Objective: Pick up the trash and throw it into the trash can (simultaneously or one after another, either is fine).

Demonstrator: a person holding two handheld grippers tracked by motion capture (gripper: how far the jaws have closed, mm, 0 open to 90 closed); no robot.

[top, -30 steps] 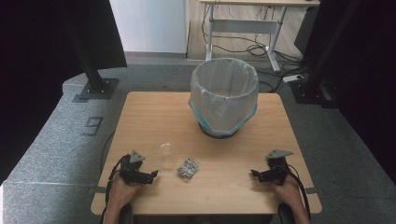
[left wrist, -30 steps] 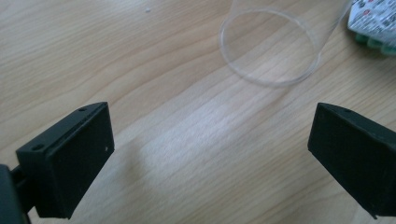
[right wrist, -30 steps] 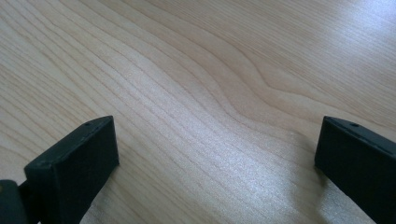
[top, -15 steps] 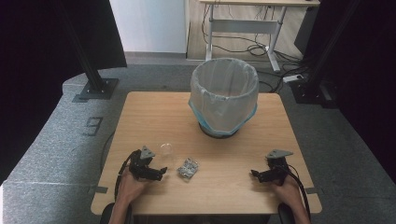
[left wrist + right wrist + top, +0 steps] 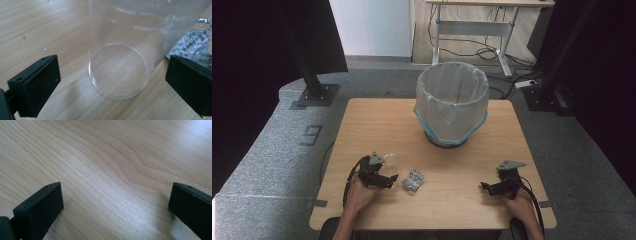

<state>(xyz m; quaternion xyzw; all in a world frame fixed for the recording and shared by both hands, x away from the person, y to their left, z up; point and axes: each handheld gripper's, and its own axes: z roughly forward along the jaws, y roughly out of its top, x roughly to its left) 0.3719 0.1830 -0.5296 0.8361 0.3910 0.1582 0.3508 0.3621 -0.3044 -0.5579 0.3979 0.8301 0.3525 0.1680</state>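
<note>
1. Table (image 5: 377, 125): pale wood, everything sat on it.
2. Bin (image 5: 452, 102): plastic-lined, stood at the far middle of the table, well apart from both hands.
3. Right gripper (image 5: 492, 187): rested near the front right edge. Jaws stood wide apart with bare wood between them.
4. Left gripper (image 5: 387, 179): at front left, jaws spread wide and gripping nothing.
5. Cup (image 5: 120, 50): clear plastic, upright near the front left of the table. In the left gripper view it sat between and just ahead of the jaws, not touched by either. Its round base lay roughly centred in the gap.
6. Wrapper (image 5: 413, 180): crumpled silver foil, just beside the cup on its right, close to one jaw.
7. Handling, as judged: cup looked very light, thin-walled, smooth and slippery. Likely to flex or crack under a hard squeeze and easy to tip. Best taken across the lower wall just above the base, with gentle pressure, and keeping the wrapper out of the pinch.
</note>
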